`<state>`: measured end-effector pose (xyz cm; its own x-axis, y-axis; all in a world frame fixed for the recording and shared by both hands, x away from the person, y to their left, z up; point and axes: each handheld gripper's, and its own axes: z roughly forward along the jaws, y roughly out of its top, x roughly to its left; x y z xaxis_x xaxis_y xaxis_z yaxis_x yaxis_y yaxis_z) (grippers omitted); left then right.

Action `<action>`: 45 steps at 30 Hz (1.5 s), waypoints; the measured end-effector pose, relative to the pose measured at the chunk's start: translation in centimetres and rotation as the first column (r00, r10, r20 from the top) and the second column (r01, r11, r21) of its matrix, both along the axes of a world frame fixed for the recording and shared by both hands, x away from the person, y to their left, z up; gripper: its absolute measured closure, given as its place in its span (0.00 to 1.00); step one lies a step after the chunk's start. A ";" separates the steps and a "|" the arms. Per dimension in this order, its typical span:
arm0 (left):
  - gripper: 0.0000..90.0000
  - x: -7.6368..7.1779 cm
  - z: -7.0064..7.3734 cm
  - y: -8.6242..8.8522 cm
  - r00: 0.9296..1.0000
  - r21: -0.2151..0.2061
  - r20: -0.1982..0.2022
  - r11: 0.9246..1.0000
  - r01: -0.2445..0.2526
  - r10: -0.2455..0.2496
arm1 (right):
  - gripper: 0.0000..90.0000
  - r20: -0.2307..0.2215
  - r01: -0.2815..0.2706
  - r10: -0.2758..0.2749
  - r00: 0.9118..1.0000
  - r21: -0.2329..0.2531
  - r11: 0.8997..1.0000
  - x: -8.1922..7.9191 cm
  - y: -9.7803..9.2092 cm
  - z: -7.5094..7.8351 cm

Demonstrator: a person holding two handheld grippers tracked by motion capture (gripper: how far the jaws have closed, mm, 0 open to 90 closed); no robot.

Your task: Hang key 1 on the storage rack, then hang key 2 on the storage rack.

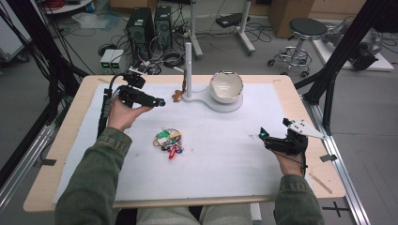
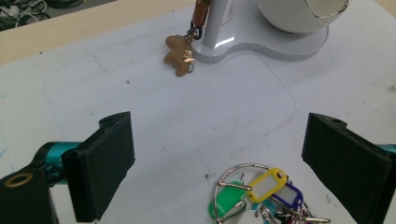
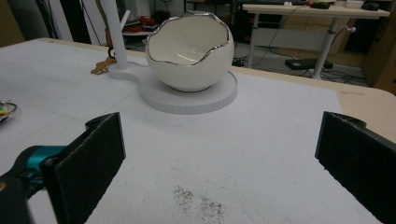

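A bunch of keys (image 1: 169, 139) with yellow, green, blue and red tags lies mid-mat. In the left gripper view the keys (image 2: 261, 193) sit just ahead, between and below the wide-apart jaws. My left gripper (image 1: 157, 101) (image 2: 219, 154) is open and empty, held above the mat left of the stand. A white stand (image 1: 220, 102) carries an egg-shaped bowl (image 1: 226, 86) (image 3: 189, 46) and a post (image 1: 187, 68) with a gold charm (image 1: 177, 96) (image 2: 180, 56) hanging at its foot. My right gripper (image 1: 272, 133) (image 3: 219, 154) is open and empty, low at the right, facing the bowl.
The white mat (image 1: 225, 154) covers most of the wooden table (image 1: 42, 183). Dark specks (image 3: 201, 200) mark the mat before the right gripper. Computer towers (image 1: 141, 28), cables and a stool (image 1: 302, 40) stand on the floor beyond the far edge.
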<state>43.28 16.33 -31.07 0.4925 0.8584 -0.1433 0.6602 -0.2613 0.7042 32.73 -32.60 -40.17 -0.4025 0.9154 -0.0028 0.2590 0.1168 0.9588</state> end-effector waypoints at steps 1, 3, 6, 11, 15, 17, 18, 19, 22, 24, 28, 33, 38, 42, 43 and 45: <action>0.11 0.0 0.0 0.0 1.000 0.001 -0.002 1.000 0.003 -0.003 | 0.01 0.000 0.000 0.000 1.000 -0.001 1.000 0.0 0.0 0.0; 0.11 -0.1 -0.1 0.0 1.000 0.006 -0.005 1.000 0.003 -0.003 | 0.01 -0.004 0.002 -0.002 1.000 0.003 1.000 0.0 0.0 0.0; 0.11 -0.4 -0.3 0.0 1.000 0.014 -0.010 1.000 0.008 -0.008 | 0.01 -0.003 0.000 0.000 1.000 0.000 1.000 0.0 0.0 0.0; 0.11 -0.9 -0.7 0.0 1.000 0.013 -0.011 1.000 0.005 -0.005 | 0.01 -0.006 0.001 -0.001 1.000 0.002 1.000 0.0 0.1 0.0; 0.11 -1.4 -1.4 0.0 1.000 0.020 -0.027 1.000 0.010 -0.010 | 0.01 -0.005 0.001 -0.001 1.000 0.002 1.000 0.0 0.1 0.0; 0.11 -1.7 -1.7 -0.1 0.999 0.027 -0.034 0.999 0.018 -0.017 | 0.01 -0.004 0.001 -0.001 1.000 0.003 1.000 0.1 0.1 0.0; 0.11 -1.8 -2.0 -0.1 0.999 0.025 -0.035 1.000 0.017 -0.016 | 0.01 -0.002 -0.002 0.002 1.000 0.002 1.000 0.1 0.2 0.0; 0.11 -2.0 -2.2 -0.1 0.999 0.024 -0.038 1.000 0.021 -0.020 | 0.01 -0.004 0.000 0.000 1.000 0.001 1.000 0.1 0.2 0.0; 0.11 -2.4 -2.9 -0.1 0.999 0.024 -0.046 1.000 0.021 -0.020 | 0.01 -0.005 -0.004 0.004 1.000 0.000 1.000 0.1 0.2 0.0; 0.11 -2.6 -3.2 -0.1 0.999 0.020 -0.048 1.000 0.019 -0.018 | 0.01 -0.006 -0.003 0.003 1.000 0.001 1.000 0.2 0.2 -0.1; 0.11 -2.9 -3.7 -0.1 0.998 0.017 -0.053 1.000 0.024 -0.023 | 0.01 -0.006 -0.002 0.002 1.000 0.001 1.000 0.3 0.2 -0.1; 0.11 -3.3 -4.1 -0.3 0.998 0.019 -0.059 0.999 0.038 -0.036 | 0.01 -0.007 -0.001 0.001 1.000 -0.002 1.000 0.3 0.2 -0.1; 0.11 -3.6 -4.5 -0.6 0.997 0.024 -0.061 0.999 0.041 -0.039 | 0.01 -0.006 -0.001 0.001 1.000 -0.003 1.000 0.1 0.2 0.0; 0.11 -4.0 -4.9 -0.8 0.997 0.028 -0.064 0.999 0.047 -0.045 | 0.01 -0.004 0.001 -0.001 1.000 -0.006 1.000 0.1 0.1 0.0; 0.11 -4.0 -5.0 -0.9 0.996 0.039 -0.072 0.998 0.051 -0.048 | 0.01 -0.005 0.001 -0.001 1.000 -0.004 1.000 0.1 0.1 0.0; 0.11 -4.2 -5.2 -1.0 0.997 0.051 -0.068 0.998 0.048 -0.045 | 0.01 -0.005 0.001 -0.001 1.000 -0.004 1.000 0.1 0.1 0.0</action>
<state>39.09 15.30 -36.32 0.5230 0.8420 -0.1320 0.6913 -0.3285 0.6435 32.80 -32.52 -40.21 -0.4015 0.9159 -0.0043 0.2636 0.1200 0.9571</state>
